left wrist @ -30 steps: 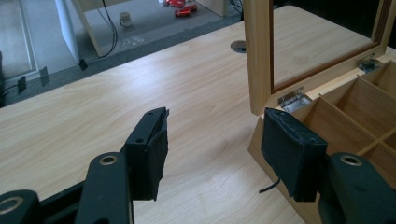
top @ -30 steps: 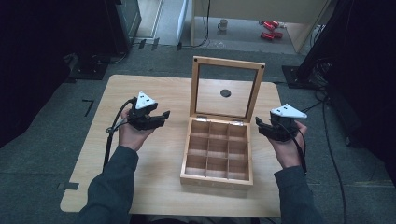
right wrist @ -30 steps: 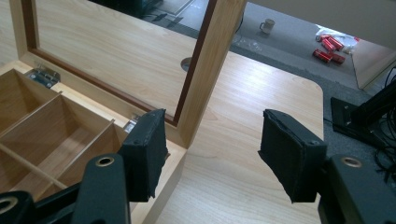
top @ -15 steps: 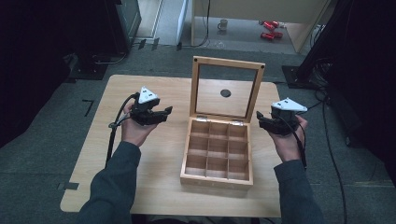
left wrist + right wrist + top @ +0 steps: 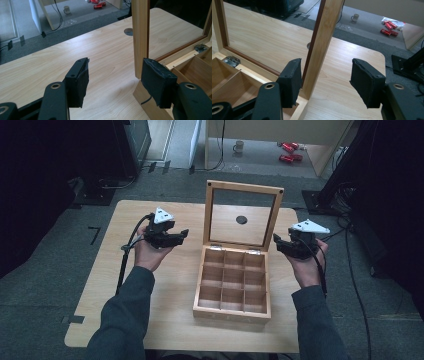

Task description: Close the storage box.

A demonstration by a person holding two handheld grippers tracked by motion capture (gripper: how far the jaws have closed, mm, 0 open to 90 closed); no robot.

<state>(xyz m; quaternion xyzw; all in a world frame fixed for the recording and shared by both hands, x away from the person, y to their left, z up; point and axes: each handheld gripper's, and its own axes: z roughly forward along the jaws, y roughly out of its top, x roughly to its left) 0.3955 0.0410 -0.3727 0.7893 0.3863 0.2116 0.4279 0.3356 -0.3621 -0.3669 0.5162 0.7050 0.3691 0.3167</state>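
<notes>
High view: wooden compartment box (image 5: 232,282) sits right of centre on the table (image 5: 150,320), its glazed lid (image 5: 243,216) upright, with left gripper (image 5: 175,237) and right gripper (image 5: 280,245) flanking the lid, jaws apart and gripping nothing. Left gripper view: jaws have just been opening, the lid's near stile (image 5: 140,37) between them but untouched, and this view alone catches the hinge (image 5: 200,47). Right gripper view: the far stile (image 5: 322,45) stands between parted jaws (a mug (image 5: 355,17) and red cans (image 5: 388,28) lie on the floor beyond); an uneven push, one side leading, could twist the lid or let it slam.
</notes>
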